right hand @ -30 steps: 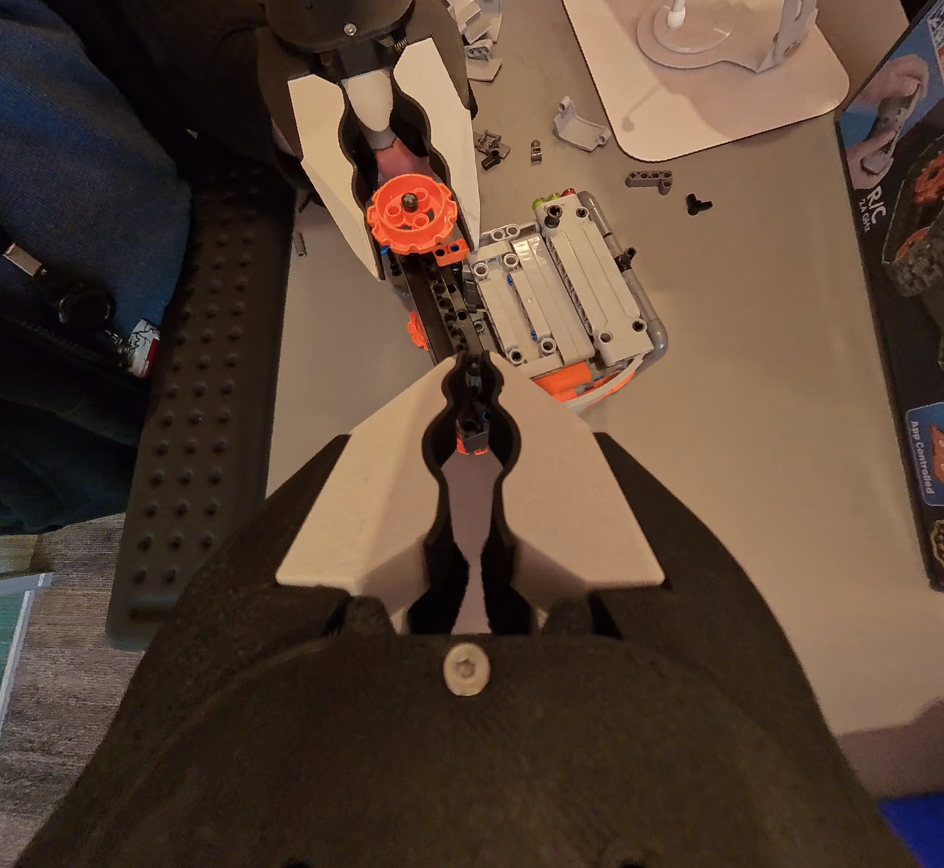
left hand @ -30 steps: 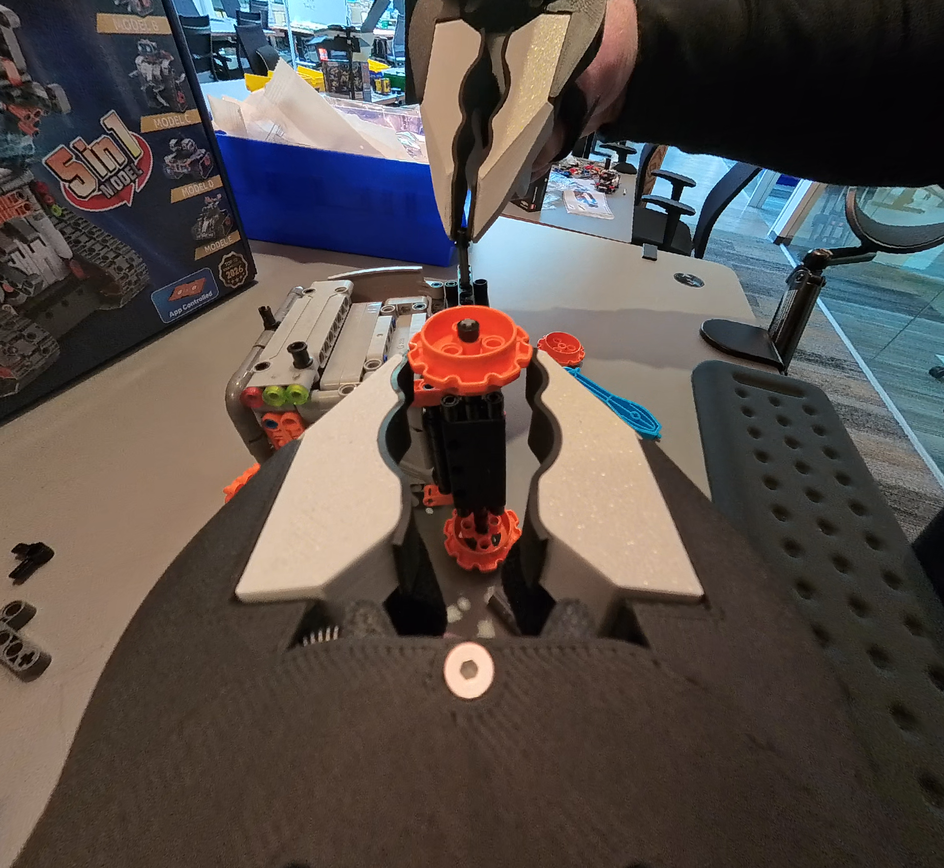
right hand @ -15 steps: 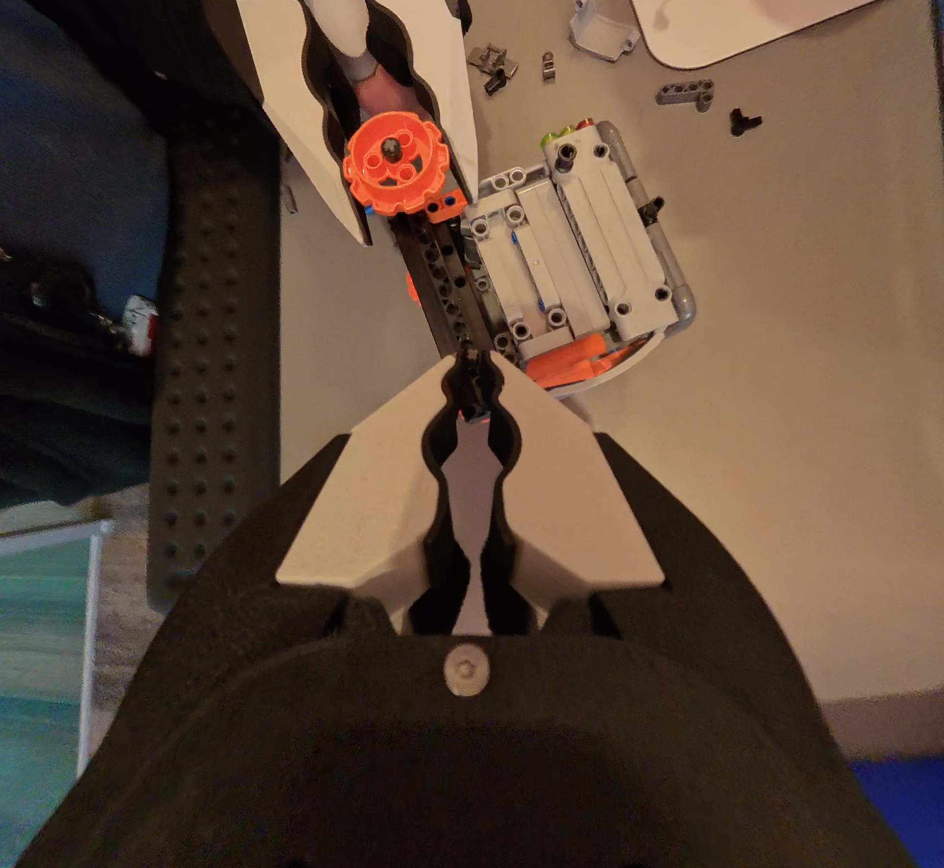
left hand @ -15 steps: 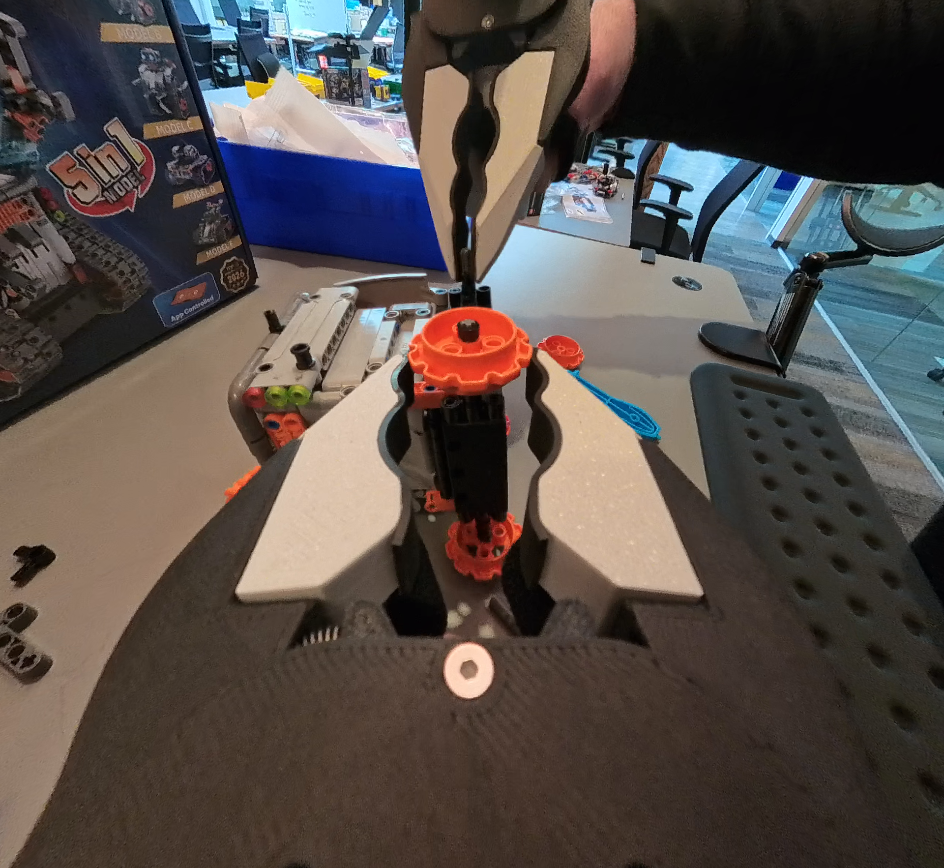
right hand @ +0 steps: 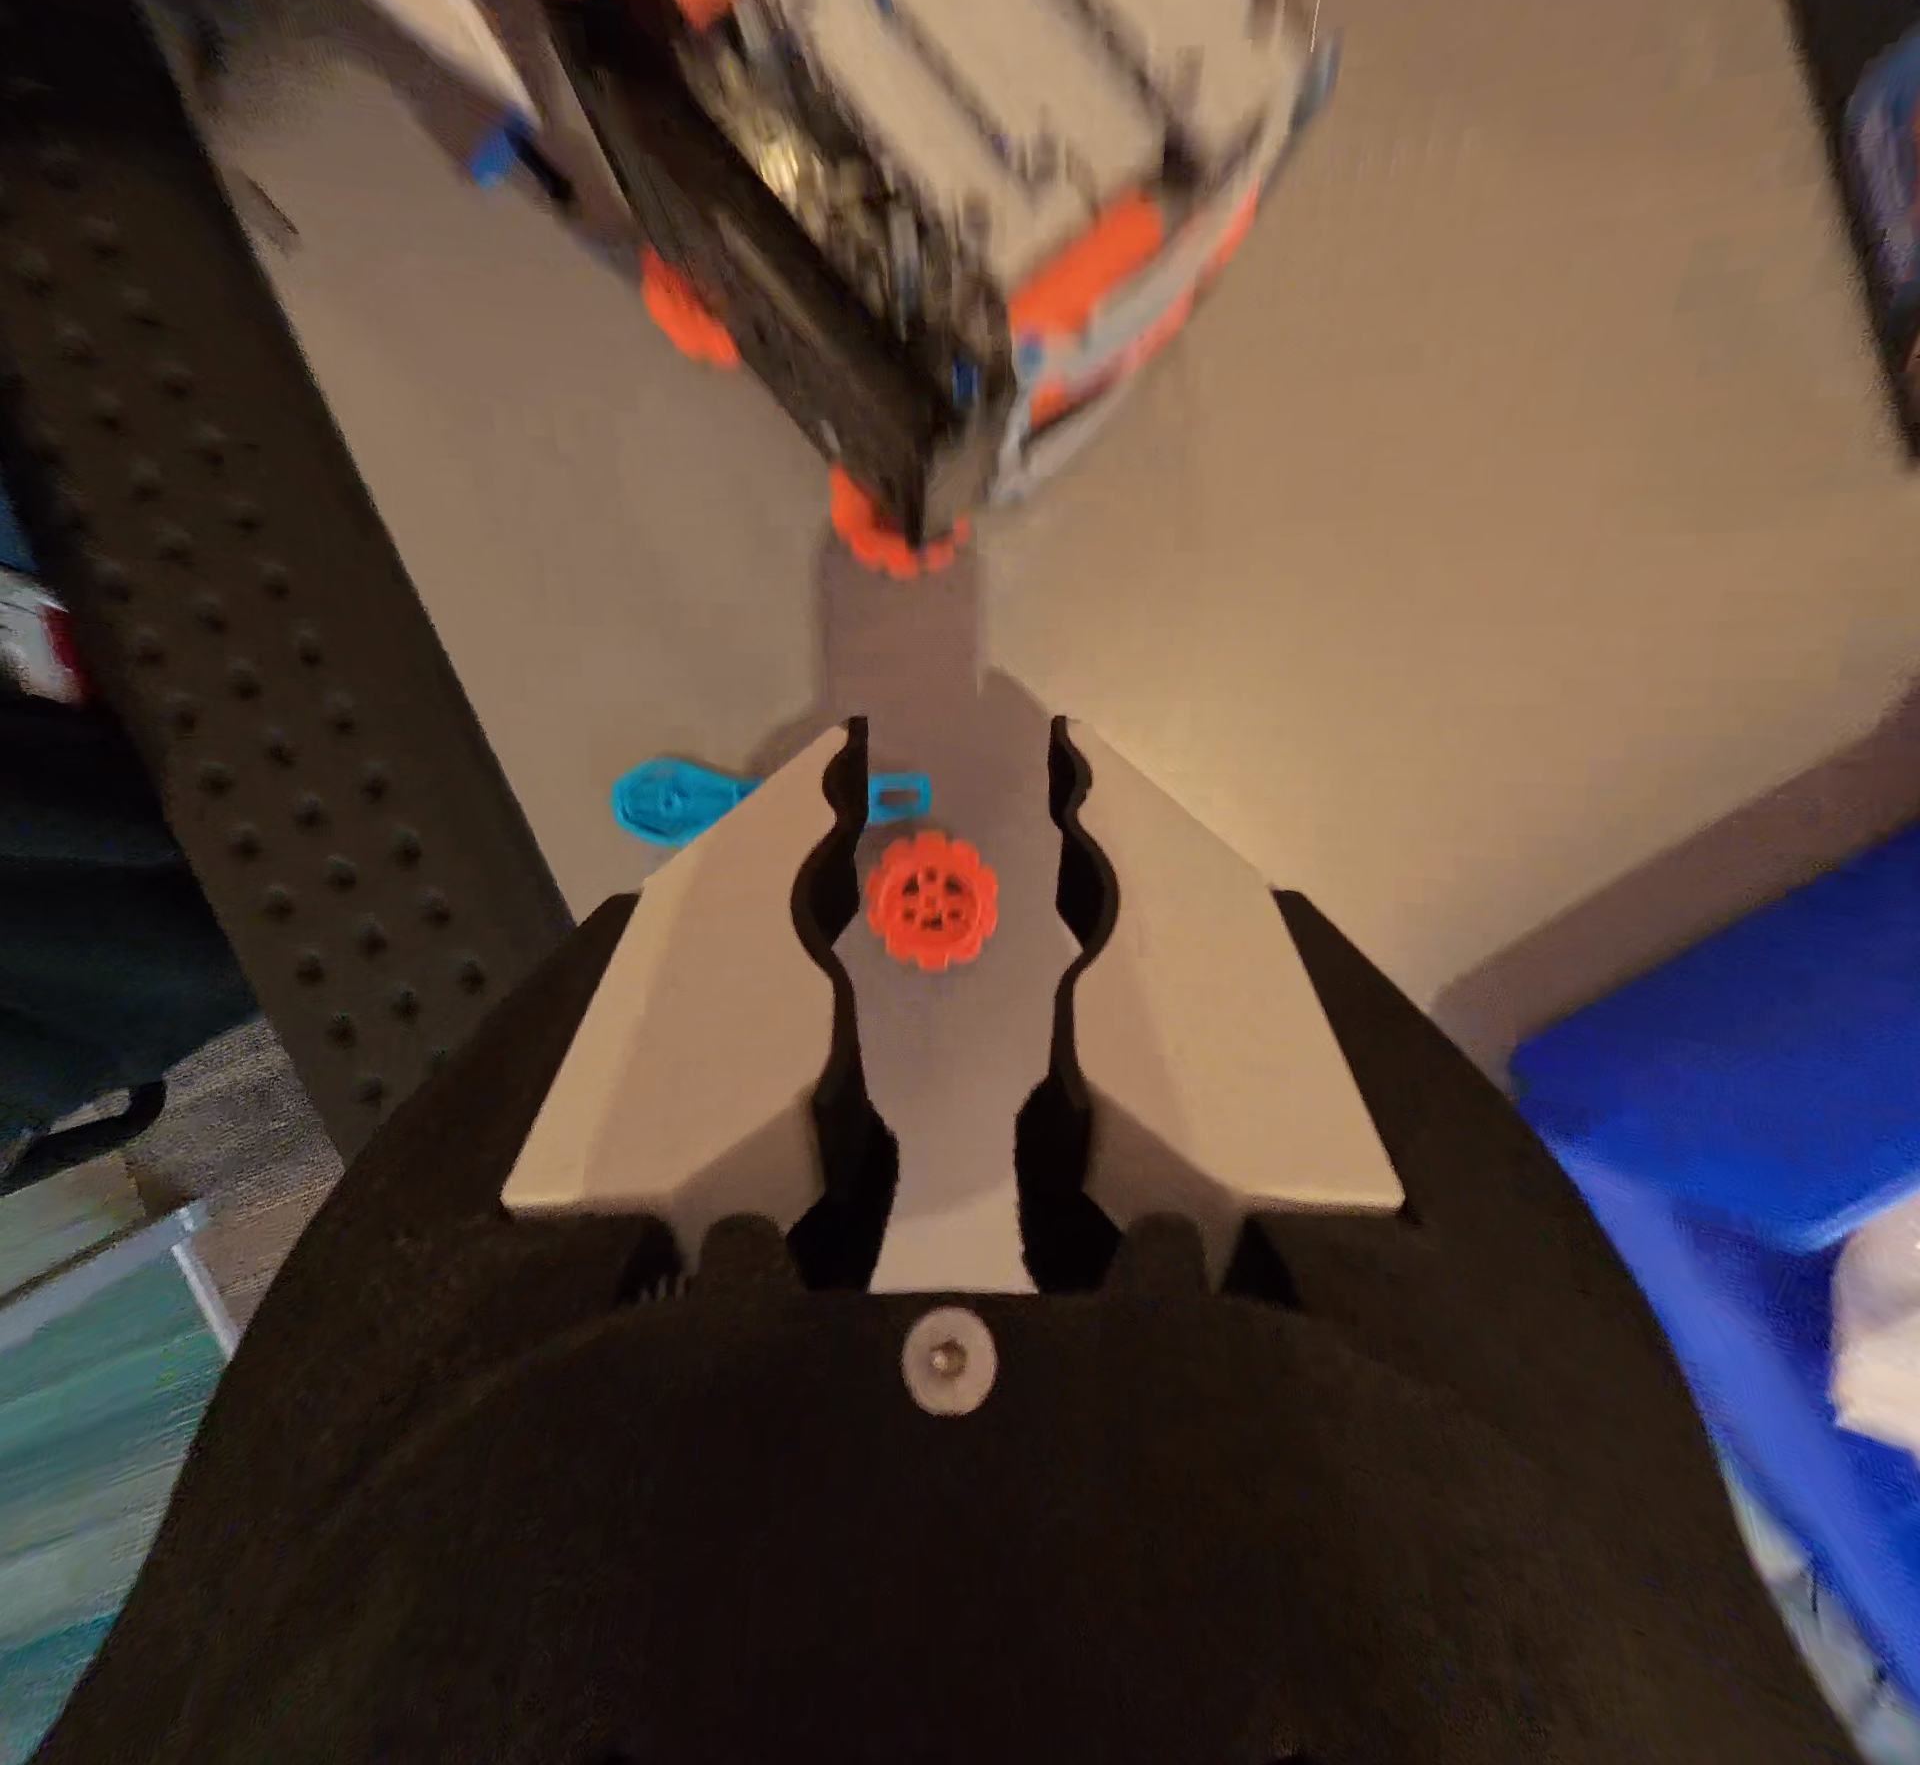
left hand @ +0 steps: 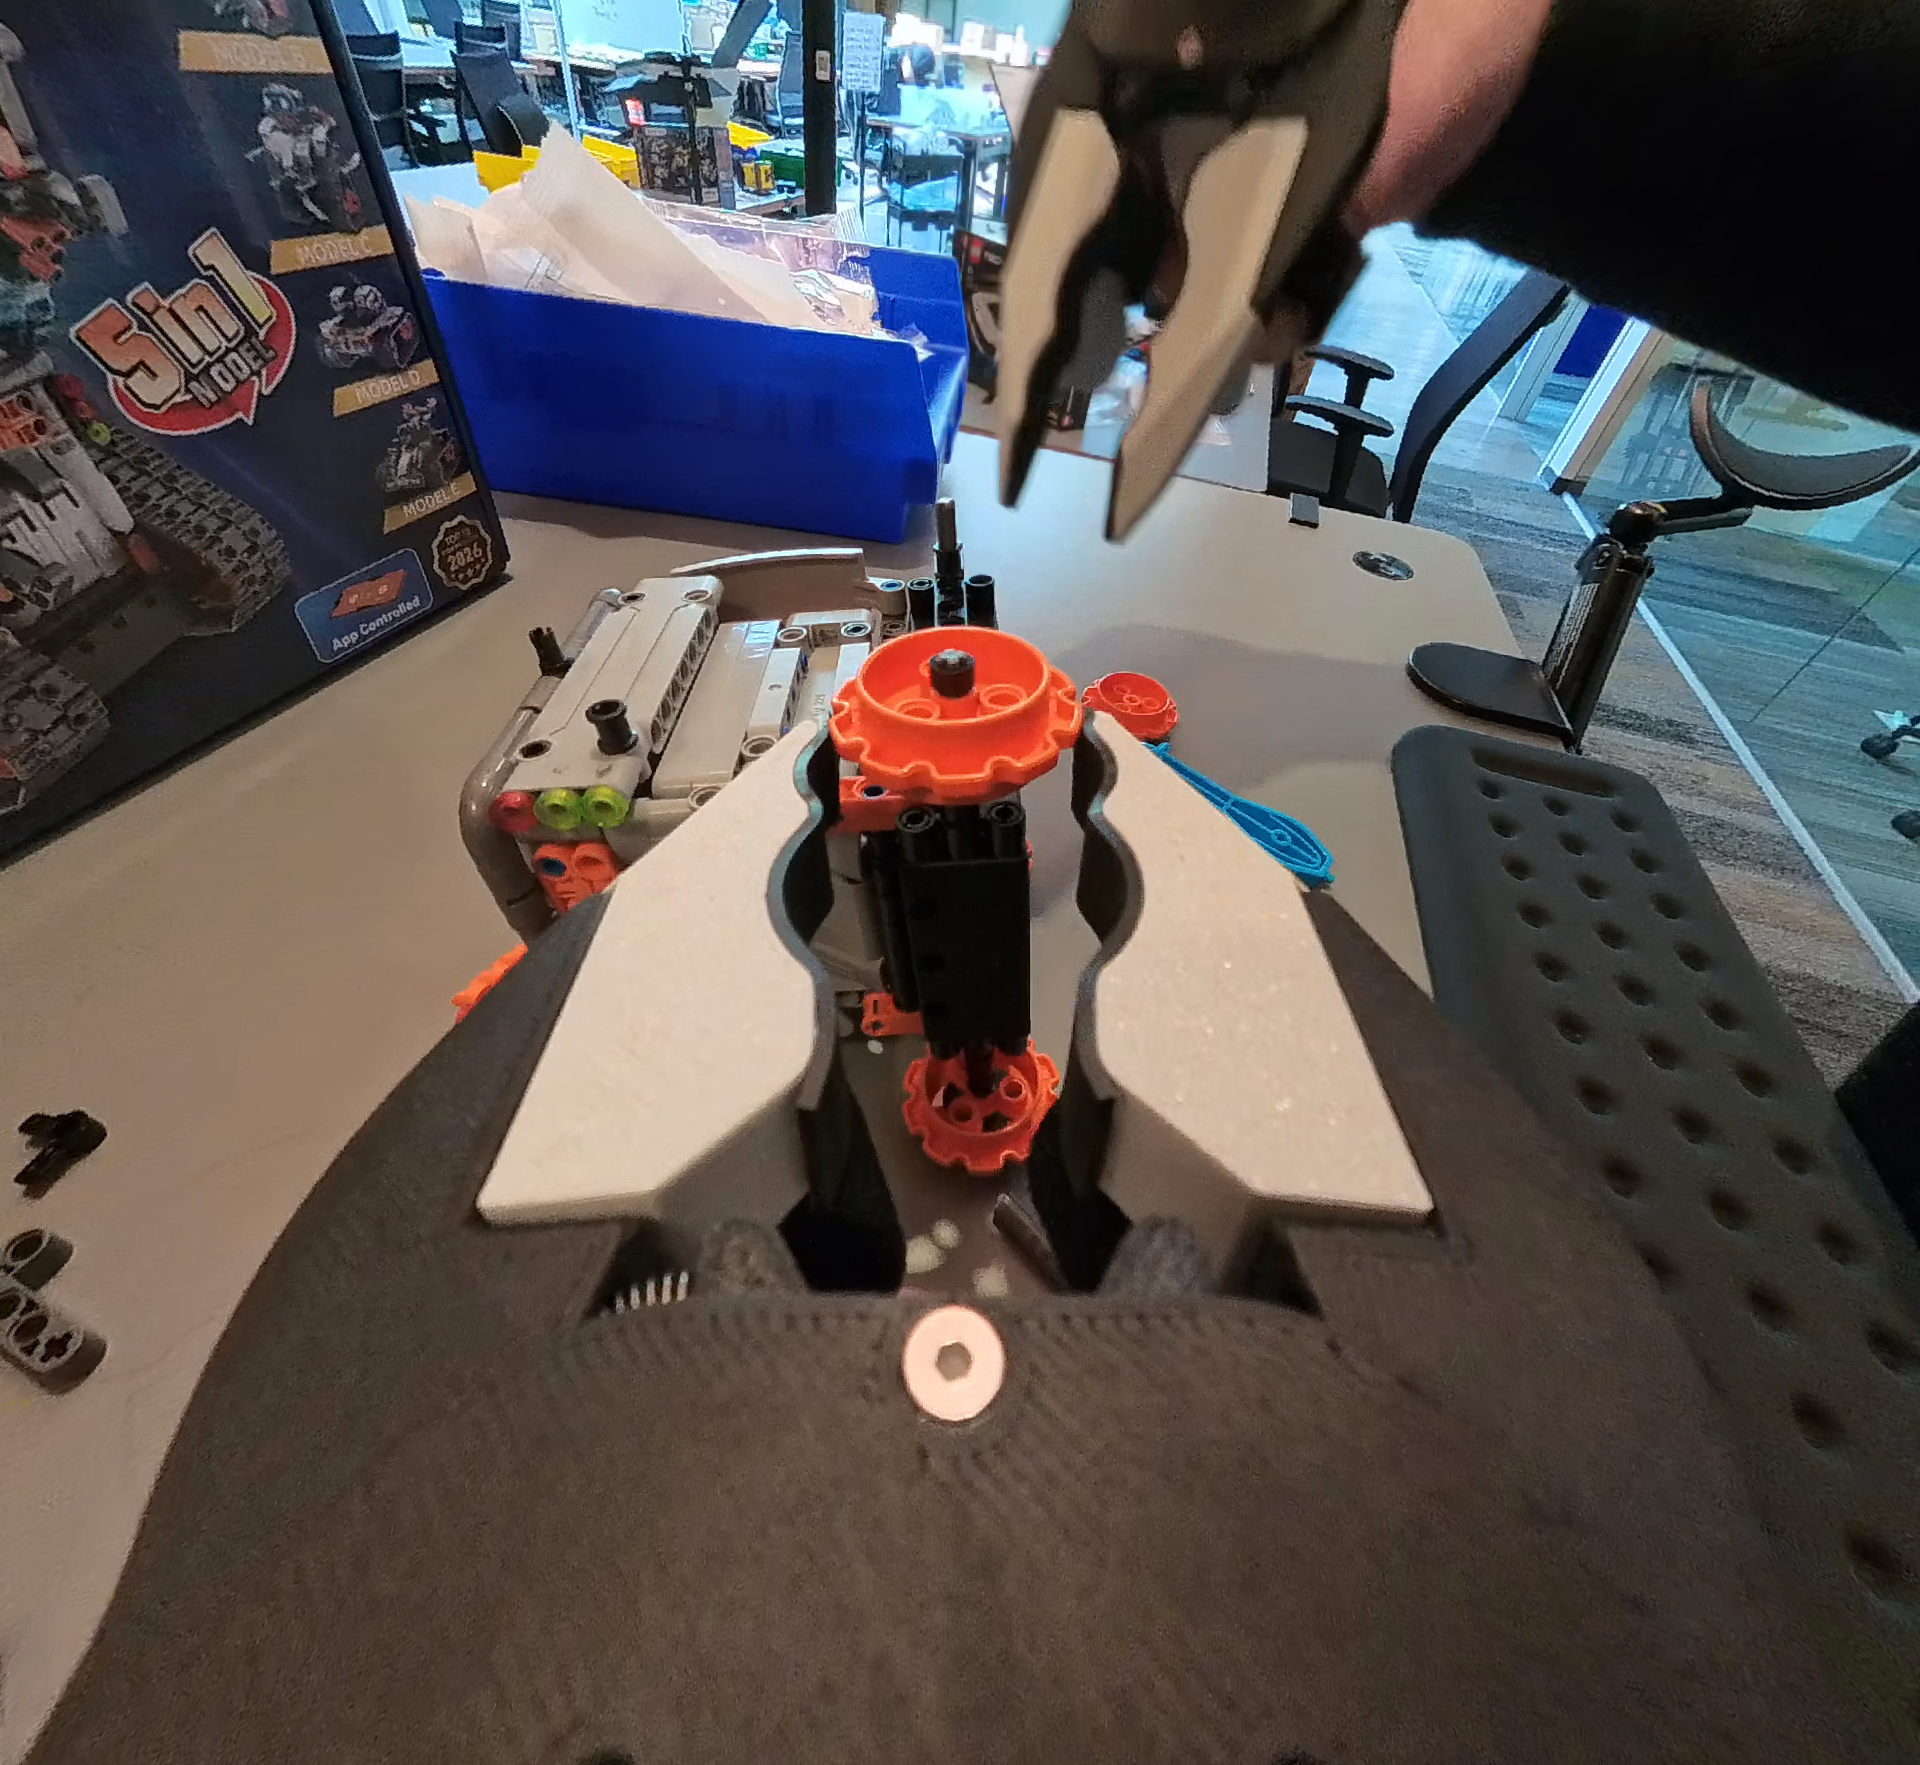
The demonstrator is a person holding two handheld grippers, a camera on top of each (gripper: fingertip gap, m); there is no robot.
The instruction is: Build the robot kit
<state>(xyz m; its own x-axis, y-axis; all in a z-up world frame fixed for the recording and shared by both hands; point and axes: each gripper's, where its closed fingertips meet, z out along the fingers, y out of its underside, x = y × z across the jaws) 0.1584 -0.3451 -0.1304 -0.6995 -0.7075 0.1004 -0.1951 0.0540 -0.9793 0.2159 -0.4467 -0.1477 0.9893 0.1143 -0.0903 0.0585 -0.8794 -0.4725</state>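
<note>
My left gripper (left hand: 956, 733) is shut on the large orange wheel (left hand: 951, 707) on top of a black beam column (left hand: 966, 926). The column belongs to a grey brick-built model (left hand: 665, 676) standing on the table. A thin black axle (left hand: 945, 526) stands upright at the model's far end. My right gripper (left hand: 1068, 510) hovers above and to the right of that axle, open and empty. In the right wrist view it (right hand: 958, 728) is open above the table. A loose small orange gear (right hand: 930, 900) and a blue tool (right hand: 665, 796) lie on the table below it, untouched. The model (right hand: 987, 53) is blurred there.
A dark printed box (left hand: 208, 261) stands at the left and a blue bin (left hand: 675, 406) with bags behind the model. A black perforated pad (left hand: 1662, 1040) lies along the right. Loose dark parts (left hand: 42, 1300) lie at the near left, and a black stand (left hand: 1507, 676) at the far right.
My right gripper opened, let go of the black axle now standing in the model, and rose and drew back. My left gripper kept its hold and did not move.
</note>
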